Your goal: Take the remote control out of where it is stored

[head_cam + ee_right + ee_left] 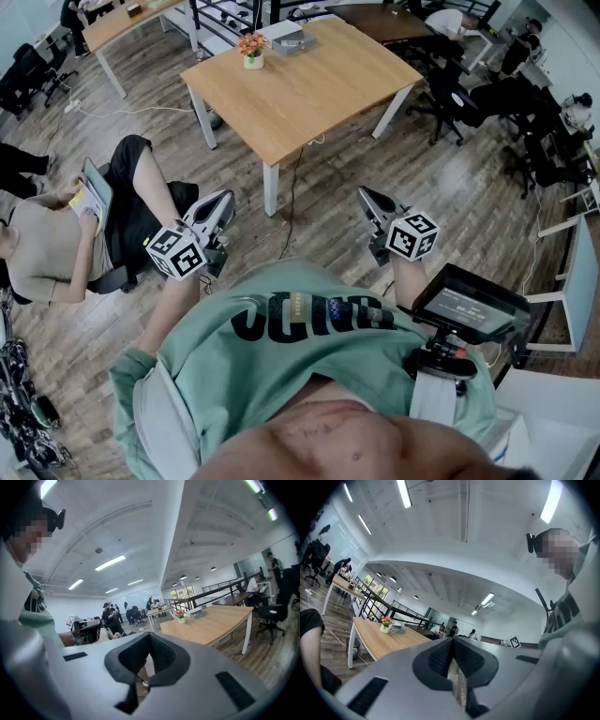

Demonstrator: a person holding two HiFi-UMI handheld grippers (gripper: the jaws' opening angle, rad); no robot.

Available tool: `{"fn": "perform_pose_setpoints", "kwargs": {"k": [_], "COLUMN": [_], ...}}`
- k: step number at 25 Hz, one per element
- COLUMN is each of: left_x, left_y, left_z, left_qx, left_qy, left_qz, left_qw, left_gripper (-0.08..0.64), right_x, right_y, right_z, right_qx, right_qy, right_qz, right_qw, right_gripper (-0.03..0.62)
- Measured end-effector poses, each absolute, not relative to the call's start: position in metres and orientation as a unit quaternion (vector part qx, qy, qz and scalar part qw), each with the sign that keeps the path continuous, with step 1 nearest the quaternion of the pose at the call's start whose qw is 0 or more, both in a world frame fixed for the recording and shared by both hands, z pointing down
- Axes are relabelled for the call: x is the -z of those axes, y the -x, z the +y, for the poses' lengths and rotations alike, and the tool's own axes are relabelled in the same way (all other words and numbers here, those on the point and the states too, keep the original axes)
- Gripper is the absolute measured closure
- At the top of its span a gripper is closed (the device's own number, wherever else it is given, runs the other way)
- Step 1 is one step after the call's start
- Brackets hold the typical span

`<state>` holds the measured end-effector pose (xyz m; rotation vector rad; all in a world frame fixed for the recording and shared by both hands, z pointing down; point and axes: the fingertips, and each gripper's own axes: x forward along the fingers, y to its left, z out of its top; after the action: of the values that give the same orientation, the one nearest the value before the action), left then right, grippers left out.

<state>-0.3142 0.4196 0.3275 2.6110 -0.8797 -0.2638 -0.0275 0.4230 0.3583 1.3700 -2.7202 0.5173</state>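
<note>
- Lower centre of the head view: the person stands on the wood floor with both tools drawn in against the chest, tips aimed toward the upper part of the frame.
- Left gripper (223,200): clenched and empty; its own view shows the two ribbed pads pressed flat together with nothing between them.
- Right gripper (367,196): likewise closed on nothing; in its own view the pads meet at their tips.
- Remote control: not visible in any view, and its storage place cannot be identified with certainty.
- Wooden table (309,84), upper centre: it carries a flower pot (252,49) and, just beside it, a grey box (289,39). The box may be the store, though this is only a judgement.
- Step in hand: the approach. No retrieval has begun, and both tools are well apart from the table.
- Next move: probably to walk up to the table, find the container that holds the remote, and part one pair of jaws before reaching in.
</note>
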Motion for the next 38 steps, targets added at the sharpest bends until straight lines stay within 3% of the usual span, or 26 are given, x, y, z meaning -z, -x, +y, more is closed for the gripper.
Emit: {"fn": "perform_pose_setpoints", "kwargs": {"k": [23, 38], "left_x": [-0.327, -0.306], "left_y": [0.310, 0.182], "left_z": [0.417, 0.450], "left_qx": [0.078, 0.069], "left_qy": [-0.932, -0.944], "left_qz": [-0.298, -0.276], "left_qw": [0.192, 0.167], "left_gripper": [0.557, 0.555], "right_x": [-0.362, -0.355], "right_y": [0.049, -0.089], "right_z": [0.434, 0.487], "right_qx": [-0.172, -0.162], "right_qy": [-0.410, -0.432], "right_qz": [-0.895, -0.887], "right_qw": [0.020, -0.010], "right_gripper": [0.588, 0.588]}}
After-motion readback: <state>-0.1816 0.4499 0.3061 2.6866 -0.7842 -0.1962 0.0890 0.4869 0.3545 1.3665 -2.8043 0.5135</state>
